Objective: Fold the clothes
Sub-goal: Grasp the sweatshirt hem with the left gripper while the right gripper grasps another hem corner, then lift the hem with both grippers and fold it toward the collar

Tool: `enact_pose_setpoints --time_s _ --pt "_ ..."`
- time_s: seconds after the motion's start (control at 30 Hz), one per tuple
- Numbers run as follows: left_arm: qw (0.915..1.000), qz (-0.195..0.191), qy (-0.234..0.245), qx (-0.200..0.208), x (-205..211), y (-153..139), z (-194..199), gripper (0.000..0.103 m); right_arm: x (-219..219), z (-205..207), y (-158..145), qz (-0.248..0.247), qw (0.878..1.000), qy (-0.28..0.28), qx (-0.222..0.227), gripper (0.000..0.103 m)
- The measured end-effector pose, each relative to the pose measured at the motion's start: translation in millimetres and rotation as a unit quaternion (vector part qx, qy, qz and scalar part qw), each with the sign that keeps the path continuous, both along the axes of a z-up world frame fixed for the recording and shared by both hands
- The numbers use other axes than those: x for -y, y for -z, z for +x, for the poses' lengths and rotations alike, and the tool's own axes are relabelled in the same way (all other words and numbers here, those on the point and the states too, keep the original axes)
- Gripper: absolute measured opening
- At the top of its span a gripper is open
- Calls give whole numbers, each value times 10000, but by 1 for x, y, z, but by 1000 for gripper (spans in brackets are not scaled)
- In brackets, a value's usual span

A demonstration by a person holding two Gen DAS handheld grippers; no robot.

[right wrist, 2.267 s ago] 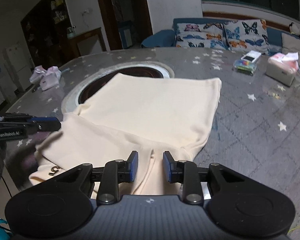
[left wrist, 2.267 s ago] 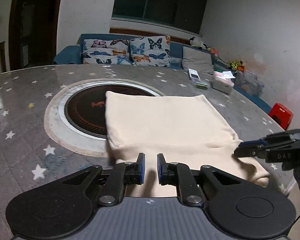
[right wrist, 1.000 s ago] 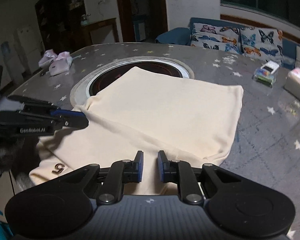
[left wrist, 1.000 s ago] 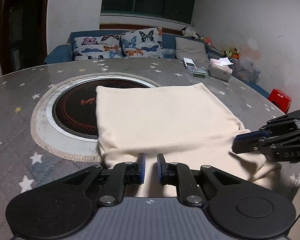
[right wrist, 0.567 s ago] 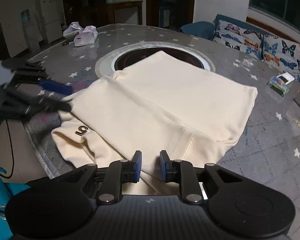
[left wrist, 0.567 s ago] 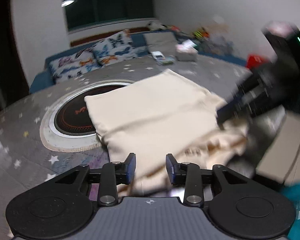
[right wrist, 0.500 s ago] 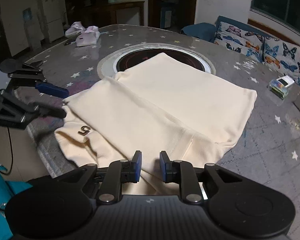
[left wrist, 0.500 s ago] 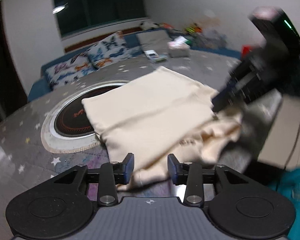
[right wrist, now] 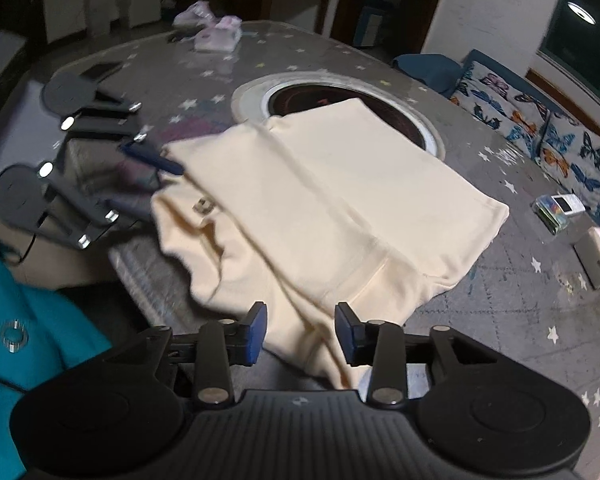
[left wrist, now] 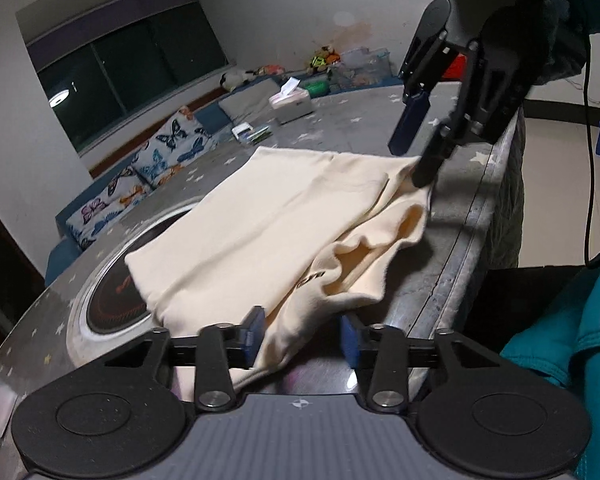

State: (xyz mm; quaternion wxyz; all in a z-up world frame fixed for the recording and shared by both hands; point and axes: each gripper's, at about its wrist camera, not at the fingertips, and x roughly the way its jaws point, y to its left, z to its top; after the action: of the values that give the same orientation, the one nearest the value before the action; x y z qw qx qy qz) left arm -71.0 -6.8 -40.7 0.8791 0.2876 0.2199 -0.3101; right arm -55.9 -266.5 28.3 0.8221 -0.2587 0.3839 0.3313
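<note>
Cream cloth, a folded garment [left wrist: 268, 216], lies on the grey star-patterned desk [right wrist: 500, 320], partly over the round inset, its near edge rumpled at the desk's rim. The left gripper [left wrist: 302, 334] has just been narrowing and the right gripper [right wrist: 301, 330] widening; both stand parted around the cloth's edge, pressing nothing.

The folded garment [right wrist: 340, 200] lies on the table [right wrist: 520, 300], partly over the round inset [right wrist: 340, 92]; a tissue box [right wrist: 598, 256] sits well to its right.
</note>
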Motion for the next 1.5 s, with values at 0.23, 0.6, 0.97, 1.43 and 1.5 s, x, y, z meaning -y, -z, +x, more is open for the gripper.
enact_pose_setpoints --time_s 0.23,0.6,0.97,1.43,1.5 --pt "9966 -694 -355 -271 -7 -20 21 10 -5 -21 4 -384 9978 -487 217 50" --pt "9878 -1203 -690 -702 -13 -27 49 10 -23 -9 31 -145 9951 -564 803 37" --pt "9961 -456 -718 -246 -23 -3 25 28 -6 21 17 621 9973 127 381 12" --pt "9957 -714 -538 -224 -29 -20 9 5 7 -11 -2 1081 9913 298 695 7" --pt "9953 -781 -536 -206 -30 -27 -1 5 11 -23 -10 1134 9905 281 725 7"
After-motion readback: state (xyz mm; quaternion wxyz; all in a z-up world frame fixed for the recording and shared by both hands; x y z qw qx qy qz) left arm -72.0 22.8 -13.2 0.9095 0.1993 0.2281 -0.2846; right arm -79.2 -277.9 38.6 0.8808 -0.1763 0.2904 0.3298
